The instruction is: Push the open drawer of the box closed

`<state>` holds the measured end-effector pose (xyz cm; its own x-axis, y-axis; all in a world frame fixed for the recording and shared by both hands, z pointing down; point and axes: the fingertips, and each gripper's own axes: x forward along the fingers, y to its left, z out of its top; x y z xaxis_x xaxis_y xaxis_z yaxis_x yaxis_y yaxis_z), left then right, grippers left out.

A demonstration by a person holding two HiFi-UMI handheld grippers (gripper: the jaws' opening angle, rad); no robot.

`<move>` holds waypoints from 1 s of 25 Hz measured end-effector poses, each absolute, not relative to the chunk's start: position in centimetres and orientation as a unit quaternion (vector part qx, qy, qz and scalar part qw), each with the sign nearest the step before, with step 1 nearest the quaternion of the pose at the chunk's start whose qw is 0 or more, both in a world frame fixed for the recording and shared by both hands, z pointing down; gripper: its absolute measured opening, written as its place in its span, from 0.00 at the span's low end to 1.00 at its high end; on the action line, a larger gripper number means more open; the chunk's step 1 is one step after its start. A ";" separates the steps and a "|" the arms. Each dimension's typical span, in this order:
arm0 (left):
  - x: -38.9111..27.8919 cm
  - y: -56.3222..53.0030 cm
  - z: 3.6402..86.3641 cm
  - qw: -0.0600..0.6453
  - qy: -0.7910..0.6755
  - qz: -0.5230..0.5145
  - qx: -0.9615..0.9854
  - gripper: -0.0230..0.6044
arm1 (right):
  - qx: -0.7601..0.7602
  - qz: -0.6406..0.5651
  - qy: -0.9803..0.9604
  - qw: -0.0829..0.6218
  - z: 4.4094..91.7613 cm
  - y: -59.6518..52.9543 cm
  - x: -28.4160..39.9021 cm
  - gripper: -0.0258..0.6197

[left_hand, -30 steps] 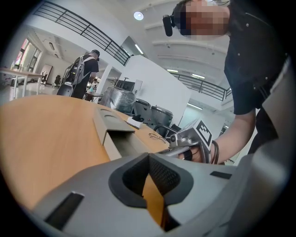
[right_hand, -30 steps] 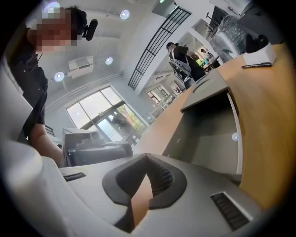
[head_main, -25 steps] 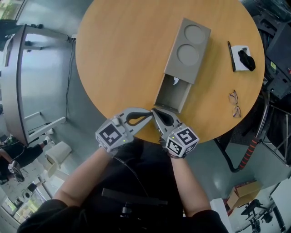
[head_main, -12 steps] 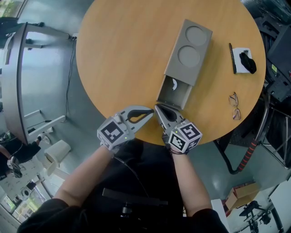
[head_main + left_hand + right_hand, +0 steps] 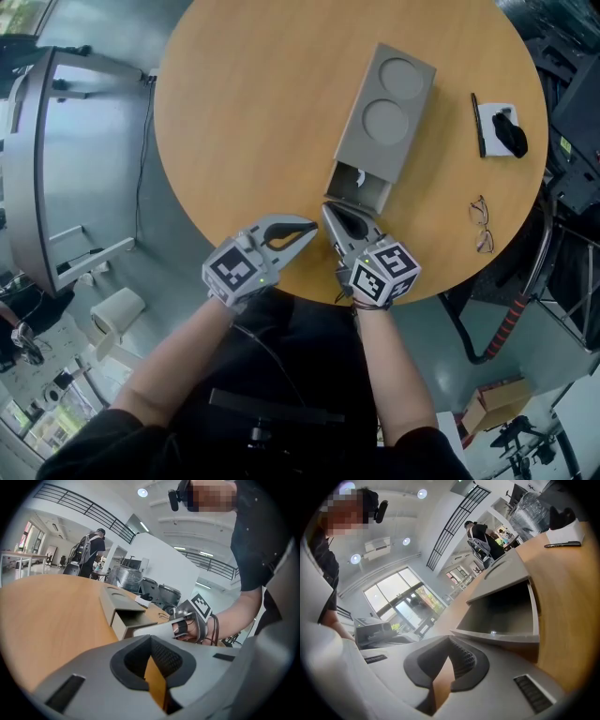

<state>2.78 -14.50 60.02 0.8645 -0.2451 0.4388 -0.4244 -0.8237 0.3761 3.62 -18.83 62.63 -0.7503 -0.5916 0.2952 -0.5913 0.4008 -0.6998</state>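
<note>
Box lies on the round table, open end toward the person. Drawer is not yet shut: a short stretch still stands out of the box, and the right gripper view shows its hollow inside.

Right tool: jaws pressed together, nothing between them, nose set at the drawer's front lip. It looks to be touching, though from overhead contact is hard to confirm.

Left tool: jaws likewise together and empty, lying just beside the right one near the table edge, off the drawer.

Judgement: the push is in hand and partly done. What is left is the last stretch of travel until the drawer front sits flush with the box.

Glasses and pen lie well apart, not in the way.
</note>
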 end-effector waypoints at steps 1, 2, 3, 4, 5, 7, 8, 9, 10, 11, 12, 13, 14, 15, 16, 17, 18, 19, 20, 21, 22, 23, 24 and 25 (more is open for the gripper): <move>2.8 -14.6 60.1 0.239 -0.179 0.192 0.935 0.09 | -0.354 -0.418 0.837 0.000 62.6 -19.0 3.7 0.05; 2.9 -14.8 60.2 0.240 -0.178 0.196 0.934 0.09 | -0.354 -0.418 0.837 0.000 62.7 -19.3 3.7 0.05; 2.9 -15.0 60.3 0.241 -0.178 0.198 0.933 0.09 | -0.355 -0.418 0.836 0.000 62.7 -19.5 3.8 0.05; 3.1 -15.2 60.4 0.242 -0.179 0.197 0.933 0.09 | -0.355 -0.418 0.836 0.001 62.7 -19.8 3.9 0.05; 3.2 -15.4 60.5 0.242 -0.181 0.195 0.933 0.09 | -0.355 -0.418 0.836 0.001 62.7 -20.1 4.0 0.05; 3.5 -15.7 60.7 0.243 -0.183 0.197 0.932 0.09 | -0.357 -0.418 0.835 0.001 62.8 -20.6 4.4 0.05; 3.7 -16.0 60.7 0.243 -0.184 0.198 0.932 0.09 | -0.357 -0.419 0.835 0.000 62.8 -20.9 4.5 0.05; 3.8 -16.3 60.6 0.243 -0.186 0.198 0.931 0.09 | -0.357 -0.419 0.835 0.000 62.8 -21.2 4.6 0.05; 3.8 -16.5 60.6 0.244 -0.186 0.199 0.931 0.09 | -0.357 -0.419 0.835 0.000 62.8 -21.5 4.7 0.05; 3.9 -16.7 60.7 0.245 -0.186 0.201 0.930 0.09 | -0.357 -0.419 0.835 -0.001 62.7 -21.8 4.8 0.05; 4.0 -16.9 60.8 0.246 -0.186 0.202 0.930 0.09 | -0.358 -0.418 0.835 -0.001 62.8 -22.1 4.9 0.05; 4.1 -17.2 60.8 0.247 -0.187 0.201 0.929 0.09 | -0.359 -0.418 0.835 -0.001 62.8 -22.4 5.0 0.05; 4.2 -17.5 60.7 0.248 -0.188 0.199 0.929 0.09 | -0.360 -0.417 0.834 0.000 62.8 -22.7 5.1 0.05; 4.3 -17.6 60.7 0.250 -0.188 0.198 0.929 0.09 | -0.362 -0.417 0.834 0.000 62.9 -23.1 5.2 0.05; 4.4 -17.9 60.8 0.250 -0.189 0.198 0.929 0.09 | -0.363 -0.416 0.834 0.000 62.9 -23.4 5.3 0.05; 4.5 -18.1 60.8 0.248 -0.191 0.197 0.929 0.09 | -0.364 -0.415 0.834 0.000 62.9 -23.8 5.5 0.05; 4.6 -18.4 60.7 0.245 -0.192 0.196 0.930 0.09 | -0.365 -0.415 0.834 0.000 62.8 -24.2 5.6 0.05; 4.6 -18.5 60.7 0.245 -0.193 0.195 0.930 0.09 | -0.366 -0.414 0.833 -0.001 62.8 -24.5 5.7 0.05; 4.6 -18.7 60.7 0.245 -0.193 0.195 0.930 0.09 | -0.367 -0.414 0.833 -0.001 62.9 -24.8 5.7 0.05; 4.6 -18.8 60.8 0.247 -0.193 0.196 0.929 0.09 | -0.368 -0.413 0.833 -0.001 62.9 -25.2 5.8 0.05; 4.6 -18.9 60.9 0.249 -0.193 0.197 0.928 0.09 | -0.368 -0.413 0.833 -0.002 62.9 -25.5 5.9 0.05; 4.6 -19.0 60.9 0.251 -0.192 0.198 0.928 0.09 | -0.368 -0.413 0.833 -0.003 62.9 -25.7 5.9 0.05; 4.7 -19.0 60.9 0.252 -0.192 0.199 0.928 0.09 | -0.368 -0.413 0.833 -0.004 62.9 -25.9 6.0 0.05; 4.7 -19.0 60.9 0.253 -0.190 0.200 0.927 0.09 | -0.368 -0.413 0.833 -0.004 62.9 -26.1 6.0 0.05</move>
<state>4.74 -18.98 60.88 0.8473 -0.2520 0.4675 -0.4544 -0.7996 0.3927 6.05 -26.06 62.87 -0.7297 -0.6090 0.3108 -0.6163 0.3892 -0.6846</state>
